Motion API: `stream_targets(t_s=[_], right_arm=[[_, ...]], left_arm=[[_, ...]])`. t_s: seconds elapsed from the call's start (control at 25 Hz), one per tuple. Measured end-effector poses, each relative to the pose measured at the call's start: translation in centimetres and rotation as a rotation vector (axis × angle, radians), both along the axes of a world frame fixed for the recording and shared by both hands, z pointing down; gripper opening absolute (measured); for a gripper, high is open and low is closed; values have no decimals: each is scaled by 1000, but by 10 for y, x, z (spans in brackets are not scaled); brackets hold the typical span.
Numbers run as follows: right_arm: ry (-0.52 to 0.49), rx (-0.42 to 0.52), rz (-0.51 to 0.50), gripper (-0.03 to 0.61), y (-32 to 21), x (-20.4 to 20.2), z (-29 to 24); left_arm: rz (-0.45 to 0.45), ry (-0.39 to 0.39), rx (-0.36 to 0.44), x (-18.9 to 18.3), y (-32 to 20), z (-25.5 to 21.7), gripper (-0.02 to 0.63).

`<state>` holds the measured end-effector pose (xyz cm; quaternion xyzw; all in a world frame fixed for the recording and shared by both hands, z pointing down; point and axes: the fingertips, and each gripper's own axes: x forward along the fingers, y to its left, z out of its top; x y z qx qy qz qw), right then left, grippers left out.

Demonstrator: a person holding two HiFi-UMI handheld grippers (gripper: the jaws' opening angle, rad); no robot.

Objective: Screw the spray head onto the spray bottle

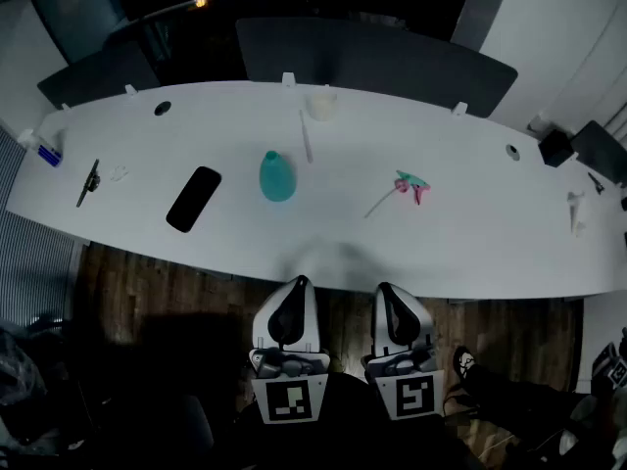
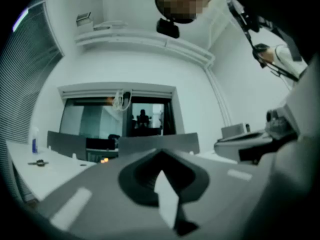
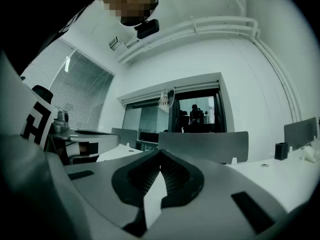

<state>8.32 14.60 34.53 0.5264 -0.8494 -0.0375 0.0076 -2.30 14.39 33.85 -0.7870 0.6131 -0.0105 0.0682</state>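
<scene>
A teal spray bottle (image 1: 277, 176) stands upright near the middle of the long white table (image 1: 323, 243), with no head on it. The pink and teal spray head (image 1: 412, 186) lies on the table to its right, its thin tube trailing left. Both grippers are held side by side below the table's near edge, well short of both objects. My left gripper (image 1: 299, 284) is shut with nothing in it, and in the left gripper view its jaws (image 2: 161, 155) meet. My right gripper (image 1: 383, 289) is shut and holds nothing (image 3: 160, 154).
A black phone-like slab (image 1: 194, 199) lies left of the bottle, a dark tool (image 1: 90, 181) further left. A white cup (image 1: 319, 104) and a thin stick (image 1: 306, 137) sit behind the bottle. Grey divider panels (image 1: 377, 62) line the table's far edge. Wooden floor lies under the near edge.
</scene>
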Motion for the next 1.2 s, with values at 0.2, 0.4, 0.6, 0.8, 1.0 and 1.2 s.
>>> stream_targets(t_s=[0.2,0.4,0.6,0.8,1.0,1.2], right_arm=[[-15,4,42,5,-61,-14,-9],[-35,-68,144,5,-109,-9,8],[-82,-213,313,5,-147,17,48],[-116,-364,412,8,-172,42,81],[-119,-526,371,194,-190,49,119],[-78,-534,343,212,-217,60,112]], left_arm=[[23,-14,-11,-22,-62,-2,3],[114,-50,-20,-24,-112,2,3],[183,-36,-30,-25,-148,9,3],[229,-28,-55,-14,-167,17,3],[242,-40,-79,2,-184,21,3],[221,-43,-102,14,-199,19,3]])
